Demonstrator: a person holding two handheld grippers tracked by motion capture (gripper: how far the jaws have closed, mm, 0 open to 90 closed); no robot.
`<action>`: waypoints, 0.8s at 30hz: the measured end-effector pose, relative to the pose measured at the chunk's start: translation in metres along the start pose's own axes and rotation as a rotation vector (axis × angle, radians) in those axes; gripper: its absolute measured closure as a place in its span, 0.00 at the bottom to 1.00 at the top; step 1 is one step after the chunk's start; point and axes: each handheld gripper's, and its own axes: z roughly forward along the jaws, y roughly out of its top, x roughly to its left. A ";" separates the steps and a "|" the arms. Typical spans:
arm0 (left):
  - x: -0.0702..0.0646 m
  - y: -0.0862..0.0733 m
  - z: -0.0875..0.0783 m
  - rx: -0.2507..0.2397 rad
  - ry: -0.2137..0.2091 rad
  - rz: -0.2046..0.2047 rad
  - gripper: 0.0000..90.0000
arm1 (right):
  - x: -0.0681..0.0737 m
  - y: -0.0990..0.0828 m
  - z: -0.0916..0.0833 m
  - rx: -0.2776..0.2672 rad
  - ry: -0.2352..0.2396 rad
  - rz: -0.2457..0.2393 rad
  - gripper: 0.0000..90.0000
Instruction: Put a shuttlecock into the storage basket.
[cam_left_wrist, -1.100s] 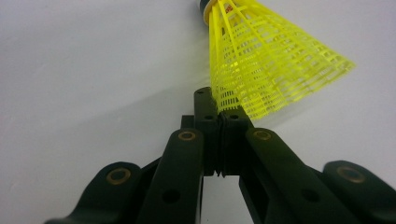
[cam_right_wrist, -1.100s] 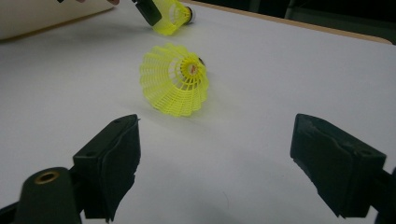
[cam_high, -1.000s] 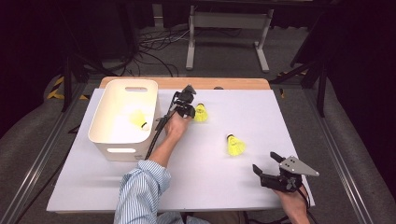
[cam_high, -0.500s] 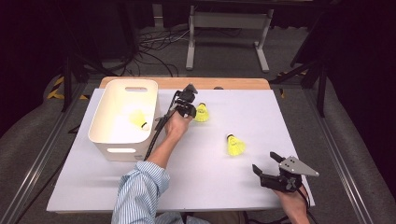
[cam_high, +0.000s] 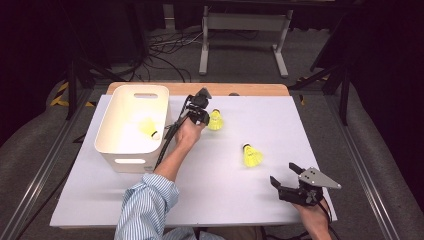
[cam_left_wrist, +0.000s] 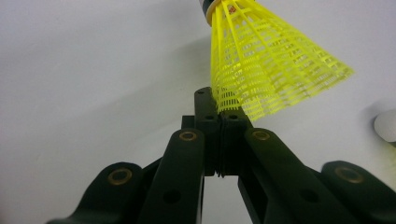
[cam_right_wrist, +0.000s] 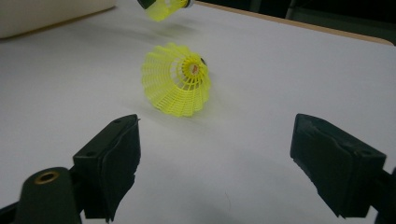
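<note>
From the high view, a white basket (cam_high: 131, 127) stood at the left of the white table (cam_high: 210, 200) with one yellow shuttlecock (cam_high: 148, 127) lying inside it. Just right of the basket, the left gripper (cam_high: 202, 116) pinched the skirt edge of a second shuttlecock (cam_high: 215, 120). A third shuttlecock (cam_high: 252, 155) lay on the table, apart from the right gripper (cam_high: 285, 179), which rested near the front edge with its jaws spread.

In the left gripper view, the jaws were pressed together on the lower rim of the yellow mesh skirt (cam_left_wrist: 266, 70). The grip was thin and at the very edge, so I judged the carry to the basket should be slow and level, with no release until the shuttlecock was over the opening.

In the right gripper view, the loose shuttlecock (cam_right_wrist: 180, 81) lay on its side ahead of the spread jaws, cork end toward the camera. A small red mark showed on its cork, too small to read; no other writing was legible.
</note>
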 end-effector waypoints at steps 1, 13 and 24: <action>-0.001 0.000 -0.001 0.002 0.002 0.000 0.99 | 0.000 0.000 0.000 0.000 0.000 -0.001 0.18; -0.003 -0.001 -0.013 0.011 0.020 0.021 0.99 | 0.000 0.000 0.000 0.000 0.001 0.000 0.18; -0.007 -0.002 -0.027 0.018 0.021 0.030 0.99 | 0.000 0.000 0.000 -0.001 0.002 -0.002 0.18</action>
